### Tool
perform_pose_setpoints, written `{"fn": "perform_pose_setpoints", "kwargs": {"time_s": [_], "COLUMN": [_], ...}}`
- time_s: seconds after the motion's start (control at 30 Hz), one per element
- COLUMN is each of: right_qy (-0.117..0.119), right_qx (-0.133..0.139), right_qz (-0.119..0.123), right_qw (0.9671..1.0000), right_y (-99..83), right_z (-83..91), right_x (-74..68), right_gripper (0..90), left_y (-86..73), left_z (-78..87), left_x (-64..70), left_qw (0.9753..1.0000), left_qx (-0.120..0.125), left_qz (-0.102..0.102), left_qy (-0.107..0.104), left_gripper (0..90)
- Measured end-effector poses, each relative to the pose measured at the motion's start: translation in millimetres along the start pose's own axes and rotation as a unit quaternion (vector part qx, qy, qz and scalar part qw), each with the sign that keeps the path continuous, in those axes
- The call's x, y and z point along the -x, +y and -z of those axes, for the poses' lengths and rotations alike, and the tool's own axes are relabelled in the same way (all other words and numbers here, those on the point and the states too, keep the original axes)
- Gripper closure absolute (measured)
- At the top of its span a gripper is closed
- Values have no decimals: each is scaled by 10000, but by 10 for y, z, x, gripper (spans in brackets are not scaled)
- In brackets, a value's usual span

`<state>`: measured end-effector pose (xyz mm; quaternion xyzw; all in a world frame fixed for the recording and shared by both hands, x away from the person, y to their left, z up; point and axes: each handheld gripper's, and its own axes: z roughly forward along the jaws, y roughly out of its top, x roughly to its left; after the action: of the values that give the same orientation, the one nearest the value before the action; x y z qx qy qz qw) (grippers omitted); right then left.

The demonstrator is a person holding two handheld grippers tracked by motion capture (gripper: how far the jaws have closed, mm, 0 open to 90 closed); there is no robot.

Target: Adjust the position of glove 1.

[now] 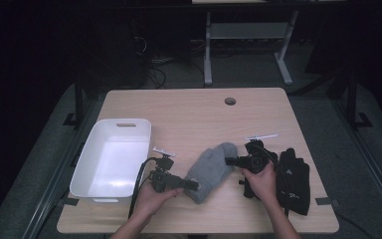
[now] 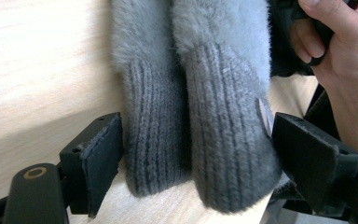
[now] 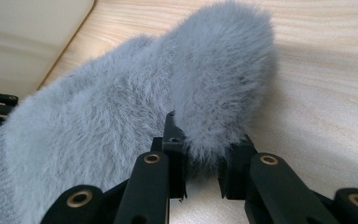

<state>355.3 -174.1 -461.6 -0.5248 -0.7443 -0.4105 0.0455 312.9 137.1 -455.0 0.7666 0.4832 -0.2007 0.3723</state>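
A pair of fuzzy grey mittens [image 1: 211, 169] lies at the table's front middle, one on the other. Their two ribbed cuffs [image 2: 196, 140] stand side by side between the wide-apart jaws of my left gripper [image 2: 198, 163], which is open; the right jaw touches the outer cuff. In the high view the left gripper [image 1: 195, 185] sits at the mittens' cuff end. From the right, my right gripper [image 1: 227, 161] reaches the fuzzy end. Its jaws are pinched on a furry lobe of the mitten [image 3: 214, 88], so the right gripper [image 3: 203, 170] is shut on it.
A white plastic bin [image 1: 87, 169] stands at the front left, just beyond the left hand. A pair of black gloves [image 1: 294, 179] lies at the front right by the right wrist. A cable hole [image 1: 230, 101] sits near the table's far edge.
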Motion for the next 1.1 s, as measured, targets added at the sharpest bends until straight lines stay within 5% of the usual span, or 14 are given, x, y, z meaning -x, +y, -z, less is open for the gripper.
{"fn": "perform_pose_setpoints", "kwargs": {"time_s": [0.53,1.1], "right_qy": [174,323], "right_qx": [142,384], "right_qz": [-159,13], "right_qw": [9996,9987], "right_y": [2,100], "right_z": [38,263], "right_x": [16,-171], "right_gripper": [755,757], "left_y": [-9,-76], "left_z": [30,115], "left_x": [8,124], "left_qw": [9997,9982], "left_qx": [58,189], "left_qz": [-198,-555], "left_qy": [-158,-156], "left_gripper": [401,421]}}
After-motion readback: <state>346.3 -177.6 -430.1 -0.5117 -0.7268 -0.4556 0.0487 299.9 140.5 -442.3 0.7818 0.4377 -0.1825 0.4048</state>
